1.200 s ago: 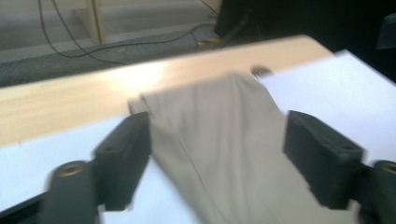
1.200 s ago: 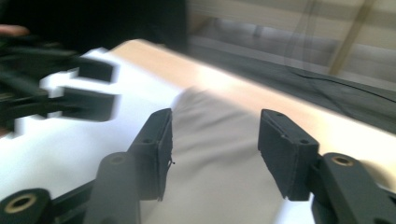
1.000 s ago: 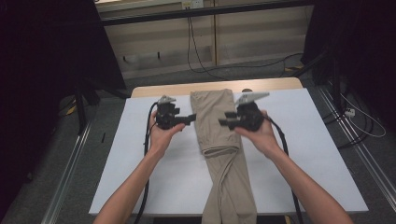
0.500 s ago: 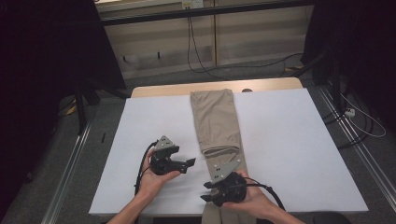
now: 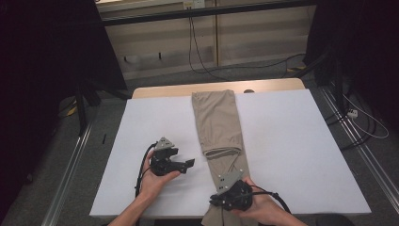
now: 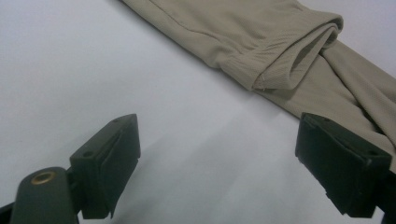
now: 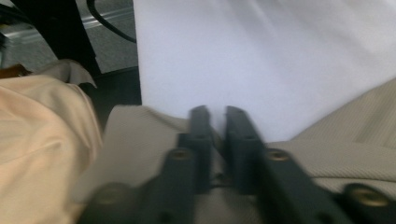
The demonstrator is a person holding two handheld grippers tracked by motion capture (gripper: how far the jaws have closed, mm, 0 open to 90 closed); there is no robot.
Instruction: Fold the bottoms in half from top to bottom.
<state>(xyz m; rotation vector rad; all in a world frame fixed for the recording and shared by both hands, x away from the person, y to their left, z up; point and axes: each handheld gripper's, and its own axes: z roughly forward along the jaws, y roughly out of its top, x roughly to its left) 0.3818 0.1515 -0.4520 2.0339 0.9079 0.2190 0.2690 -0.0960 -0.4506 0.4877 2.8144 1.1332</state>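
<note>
The trousers (image 5: 217, 123) are plain tan, with no pattern, and they lie on a white table cover (image 5: 301, 141). A strip of light brown wood (image 5: 277, 84) shows along the far edge of the table. Both the left gripper (image 5: 189, 163) and the right gripper (image 5: 212, 200) are black, and each has a grey plate on top.

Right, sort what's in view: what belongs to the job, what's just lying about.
In the job:
khaki trousers, laid lengthwise on the white table
left gripper, jaws wide apart beside the fabric
right gripper, jaws nearly together over the near end of the fabric

Lying about:
cables on the floor
</note>
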